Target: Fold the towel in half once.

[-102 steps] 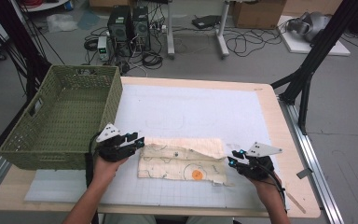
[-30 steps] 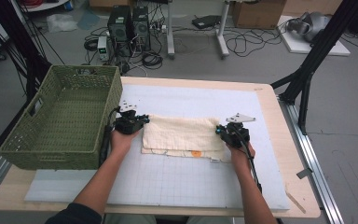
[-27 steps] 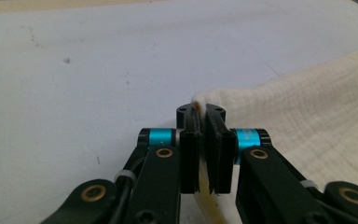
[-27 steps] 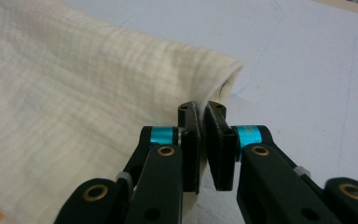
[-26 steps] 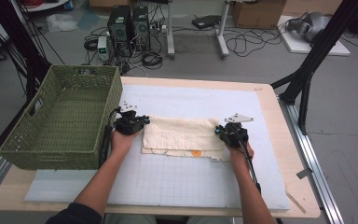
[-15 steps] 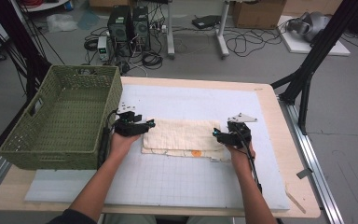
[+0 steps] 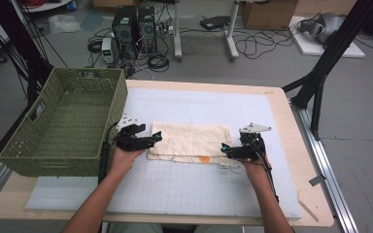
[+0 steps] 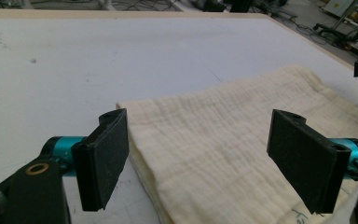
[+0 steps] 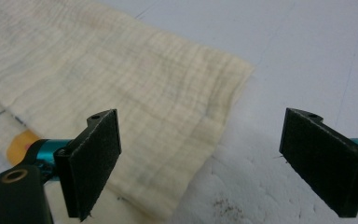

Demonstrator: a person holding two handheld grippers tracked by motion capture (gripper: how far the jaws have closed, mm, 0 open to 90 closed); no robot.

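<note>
Since the earlier high view, the near half of the cream cloth (image 7: 190,141) has been carried up and over, so we now have it lying folded in a long band on the white mat (image 7: 184,194), in the middle of the table, right of the green basket (image 7: 68,124) and apart from it. A printed under-layer with an orange spot peeks out along the near edge, so we judge the fold slightly uneven. To do the next fold well, we should regrip both short ends squarely, catch every layer, and bring one end across level. Our left gripper (image 7: 151,139) has just been opening and stands wide at the left end, nothing pinched. Our right gripper (image 7: 225,149) likewise stands wide by the right end, clear of the fabric
</note>
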